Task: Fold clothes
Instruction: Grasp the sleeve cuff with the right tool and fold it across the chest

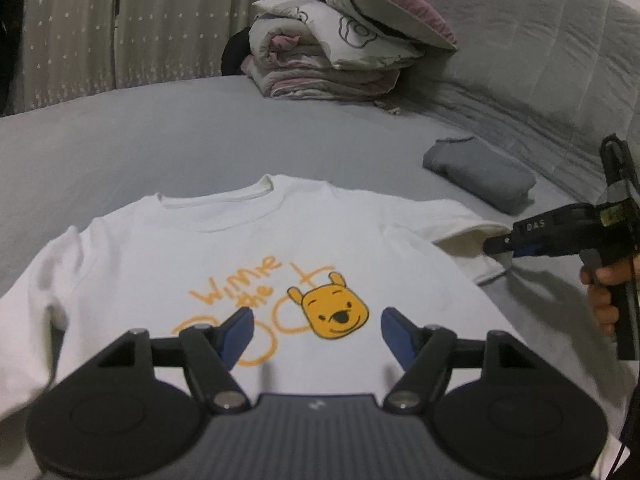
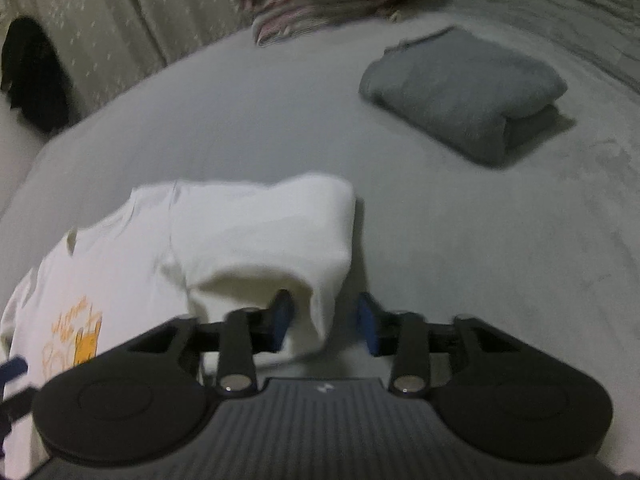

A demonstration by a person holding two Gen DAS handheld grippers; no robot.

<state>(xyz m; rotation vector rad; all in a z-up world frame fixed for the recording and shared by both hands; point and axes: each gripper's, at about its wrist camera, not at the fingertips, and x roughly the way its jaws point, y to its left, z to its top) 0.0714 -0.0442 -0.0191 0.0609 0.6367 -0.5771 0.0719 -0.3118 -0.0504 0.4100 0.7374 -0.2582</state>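
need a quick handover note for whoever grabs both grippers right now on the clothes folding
Left gripper: open, empty, hovering over the chest print of the white t-shirt.
Right gripper: at the shirt's sleeve, sleeve edge between the fingers; pads do not look clamped on it yet.
Things: the shirt lies face up and spread flat on the grey bed. A grey garment sits folded off to the side.
Done: grey garment folded, shirt laid out.
Left: every fold of the shirt, probably starting with this sleeve.
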